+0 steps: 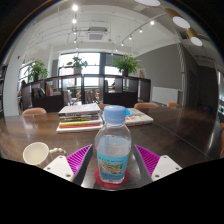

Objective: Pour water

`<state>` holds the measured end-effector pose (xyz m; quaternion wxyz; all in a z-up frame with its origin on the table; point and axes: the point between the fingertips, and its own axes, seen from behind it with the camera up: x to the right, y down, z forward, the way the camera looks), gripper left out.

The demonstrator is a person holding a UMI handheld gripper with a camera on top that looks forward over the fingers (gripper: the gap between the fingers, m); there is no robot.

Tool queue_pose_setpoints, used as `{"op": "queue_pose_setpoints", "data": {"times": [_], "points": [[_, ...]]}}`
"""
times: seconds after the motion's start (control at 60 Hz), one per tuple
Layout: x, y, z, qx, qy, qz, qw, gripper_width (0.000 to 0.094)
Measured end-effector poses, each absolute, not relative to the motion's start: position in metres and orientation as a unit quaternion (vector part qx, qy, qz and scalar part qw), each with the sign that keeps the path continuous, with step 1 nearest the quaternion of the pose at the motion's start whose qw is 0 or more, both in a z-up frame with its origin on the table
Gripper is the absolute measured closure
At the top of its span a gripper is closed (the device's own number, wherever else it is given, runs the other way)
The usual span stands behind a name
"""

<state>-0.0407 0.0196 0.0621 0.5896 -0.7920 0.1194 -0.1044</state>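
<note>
Between the gripper [113,166] fingers, clamped water bottle [113,148]; careless tilting could spill beside the cup [36,153]

A stack of books [80,115] lies on the brown wooden table [170,135]. Chairs [34,112] stand beyond it. Potted plants [127,65] line the windows [92,64] behind.

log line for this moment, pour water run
phase: bottle grasped | gripper: shut on water bottle | bottle: upright, capped | cup: on table, beside fingers
</note>
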Motion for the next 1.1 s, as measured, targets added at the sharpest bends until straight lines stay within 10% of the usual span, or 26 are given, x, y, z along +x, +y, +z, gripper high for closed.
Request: {"op": "queue_pose_setpoints", "data": {"times": [0.283,1.1], "points": [[-0.079,-0.061,0.043,-0.830,0.065,-0.098,0.545,0.0083],[-0.181,-0.181,0.155,-0.791,0.015,-0.035,0.610,0.0084]]}}
